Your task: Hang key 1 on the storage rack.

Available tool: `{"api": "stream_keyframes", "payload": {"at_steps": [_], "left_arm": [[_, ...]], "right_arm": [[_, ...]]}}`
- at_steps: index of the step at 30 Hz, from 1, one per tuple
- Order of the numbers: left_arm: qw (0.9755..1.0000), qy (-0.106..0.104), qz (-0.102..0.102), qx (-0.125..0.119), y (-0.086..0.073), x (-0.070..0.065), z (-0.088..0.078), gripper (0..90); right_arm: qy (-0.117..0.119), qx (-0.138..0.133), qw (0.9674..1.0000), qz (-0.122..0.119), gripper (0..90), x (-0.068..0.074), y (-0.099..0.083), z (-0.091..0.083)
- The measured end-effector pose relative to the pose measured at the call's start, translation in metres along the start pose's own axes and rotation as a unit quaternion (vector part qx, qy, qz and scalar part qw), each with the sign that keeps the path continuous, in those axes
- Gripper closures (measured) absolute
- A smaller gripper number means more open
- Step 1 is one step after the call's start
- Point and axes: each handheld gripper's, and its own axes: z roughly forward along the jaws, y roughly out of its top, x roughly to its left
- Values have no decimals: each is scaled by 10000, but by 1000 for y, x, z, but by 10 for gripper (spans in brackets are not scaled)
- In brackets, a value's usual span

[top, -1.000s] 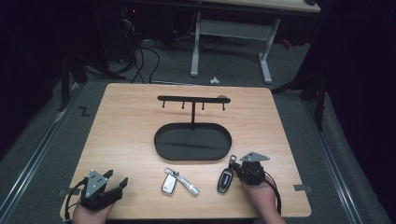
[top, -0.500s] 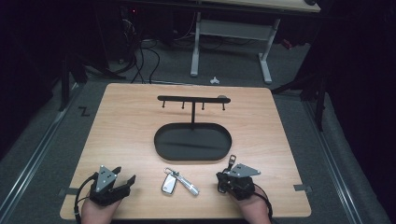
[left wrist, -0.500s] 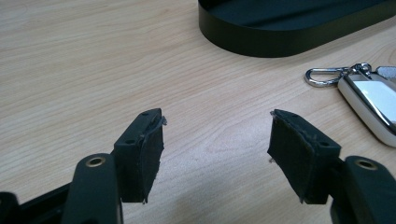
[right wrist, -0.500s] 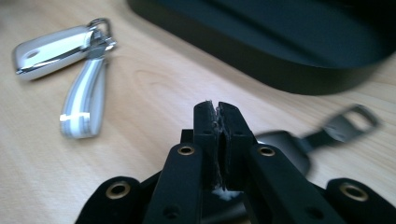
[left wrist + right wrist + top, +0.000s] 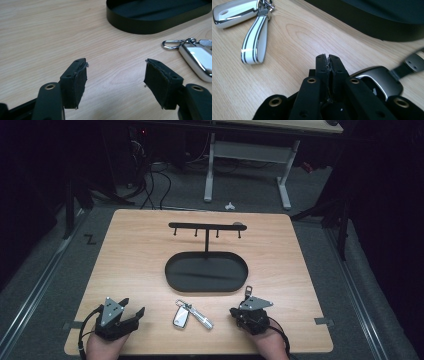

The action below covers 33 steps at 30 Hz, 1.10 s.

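High view is showing the person's two grippers sitting at the near edge of the table (image 5: pixel 130 245), both on the near side of the black oval tray (image 5: pixel 206 272), with its hook rack (image 5: pixel 206 226) rising at the tray's far rim. Nobody has told me the job, but it is looking like keys getting sorted onto that tray or rack.

Left of the tray and nearer the person, the left gripper (image 5: pixel 134 316) is resting with its jaws spread wide and holding nothing; in the left gripper view there is bare wood between the pads. Directly near-side of the tray, the silver key fob (image 5: pixel 180 316) with its white striped strap (image 5: pixel 254 40) is lying untouched. Near the tray's right end, the right gripper (image 5: pixel 236 313) is sitting with its jaws pressed together, nothing between them, and the dark key fob (image 5: pixel 379 80) is lying just beside those jaws.

I am guessing the picking has not begun; the next move is asking for the right jaws to part before closing on a fob.

That dark fob is being mostly covered by the gripper from above, and its strap end is blurring out.
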Motion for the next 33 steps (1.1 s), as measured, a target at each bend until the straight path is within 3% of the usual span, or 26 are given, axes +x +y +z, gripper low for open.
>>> {"api": "stream_keyframes", "payload": {"at_steps": [17,26,33], "left_arm": [[9990,-352,260,-84,24,-18,34,343],[9991,-361,213,-86,23,-16,33,342],[9993,-335,111,-99,20,-11,28,342]], "right_arm": [[-506,-49,9970,580,869,-26,-34,-36],[-710,-138,9928,955,867,-46,-43,-49],[-666,-204,9933,917,858,-48,-39,-48]]}}
